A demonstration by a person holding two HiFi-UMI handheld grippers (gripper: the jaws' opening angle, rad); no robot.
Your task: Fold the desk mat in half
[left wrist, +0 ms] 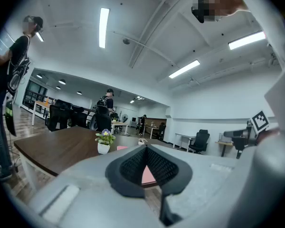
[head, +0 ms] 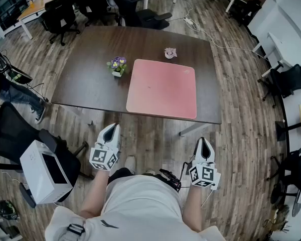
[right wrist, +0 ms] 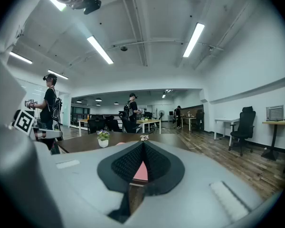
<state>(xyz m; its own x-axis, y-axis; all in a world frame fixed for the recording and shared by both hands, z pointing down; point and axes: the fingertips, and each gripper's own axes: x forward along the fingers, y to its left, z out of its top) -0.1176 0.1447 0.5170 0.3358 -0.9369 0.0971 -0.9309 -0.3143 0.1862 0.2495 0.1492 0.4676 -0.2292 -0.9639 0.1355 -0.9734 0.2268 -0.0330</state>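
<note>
A pink desk mat [head: 162, 88] lies flat and unfolded on the dark brown table [head: 85, 84], toward its near right part. My left gripper [head: 111, 128] and right gripper [head: 203, 142] hang close to my body, short of the table's near edge and apart from the mat. Both are shut with nothing between the tips. In the left gripper view the closed left gripper [left wrist: 145, 147] frames a sliver of the mat [left wrist: 148, 175]. The right gripper [right wrist: 143, 143] in its own view shows the mat [right wrist: 141, 172] the same way.
A small white pot of purple flowers [head: 117, 66] stands just left of the mat, and a small pink object [head: 170, 52] lies beyond its far edge. Black office chairs [head: 60, 16] stand past the table. A white box [head: 42, 172] sits on a chair at my left. People stand about the room [right wrist: 50, 106].
</note>
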